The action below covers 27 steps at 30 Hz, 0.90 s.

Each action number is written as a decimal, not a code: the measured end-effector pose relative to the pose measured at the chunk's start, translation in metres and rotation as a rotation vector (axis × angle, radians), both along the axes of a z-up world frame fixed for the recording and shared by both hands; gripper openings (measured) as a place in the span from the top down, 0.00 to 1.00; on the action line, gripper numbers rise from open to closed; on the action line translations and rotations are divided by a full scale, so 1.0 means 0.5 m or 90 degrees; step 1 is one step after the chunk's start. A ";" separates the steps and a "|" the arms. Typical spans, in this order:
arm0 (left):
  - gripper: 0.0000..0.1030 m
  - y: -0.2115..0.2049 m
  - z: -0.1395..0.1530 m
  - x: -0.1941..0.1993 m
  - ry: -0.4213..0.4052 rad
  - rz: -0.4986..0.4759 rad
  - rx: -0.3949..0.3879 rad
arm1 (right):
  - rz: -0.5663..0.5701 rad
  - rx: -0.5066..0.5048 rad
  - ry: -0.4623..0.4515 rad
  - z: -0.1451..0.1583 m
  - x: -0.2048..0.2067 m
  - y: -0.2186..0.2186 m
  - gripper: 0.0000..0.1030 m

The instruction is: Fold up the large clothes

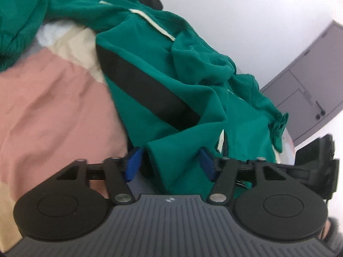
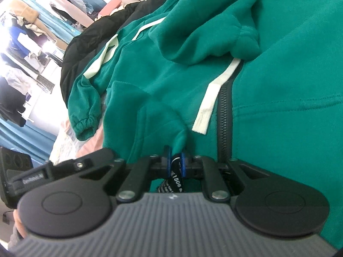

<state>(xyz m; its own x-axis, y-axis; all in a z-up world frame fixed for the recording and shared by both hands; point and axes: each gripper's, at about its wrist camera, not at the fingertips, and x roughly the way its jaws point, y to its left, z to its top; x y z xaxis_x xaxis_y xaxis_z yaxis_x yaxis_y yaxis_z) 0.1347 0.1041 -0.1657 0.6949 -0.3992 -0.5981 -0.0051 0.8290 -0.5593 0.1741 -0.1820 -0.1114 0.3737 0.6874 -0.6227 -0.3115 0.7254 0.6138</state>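
Green hoodie (image 2: 268, 111): a zip-front garment in teal-green fleece, lying crumpled across a bed with a pink and beige cover (image 1: 49, 107).

Appearance, right wrist view:
- A black zipper (image 2: 224, 115) runs up the front of the garment.
- A flat white drawcord (image 2: 211, 98) lies just beside the zipper, its end loose on the fabric.
- The hood is bunched above the zipper. White lettering shows near the top edge, too cropped to read.
- One sleeve ends in a gathered elastic cuff (image 2: 84, 124), which hangs toward the pink cover.
- A black garment (image 2: 90, 40) lies behind the hoodie.

Appearance, left wrist view:
- A broad black band (image 1: 148, 94) crosses one green panel diagonally.
- A second pale cord lies along a fold higher up.
- A grey cabinet (image 1: 310, 85) stands beyond the bed against a white wall.

Gripper state:
- Right gripper (image 2: 176, 162): the blue pads are nearly together and pinch a small fold of green fabric, with a black printed label (image 2: 171, 184) trailing from the pinch.
- Left gripper (image 1: 170, 163): the blue pads stand partly apart, with a folded green edge between them. Whether the pads press on that fabric cannot be told.
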 end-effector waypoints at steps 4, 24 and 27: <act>0.79 0.002 0.000 -0.007 0.008 -0.009 -0.024 | 0.001 -0.010 -0.023 0.006 -0.011 -0.003 0.86; 0.87 0.024 0.224 -0.248 0.090 0.092 0.117 | 0.134 0.068 -0.134 0.135 -0.160 0.029 0.74; 0.86 0.031 0.195 -0.263 0.151 0.109 0.132 | 0.142 0.026 -0.154 0.133 -0.174 0.032 0.74</act>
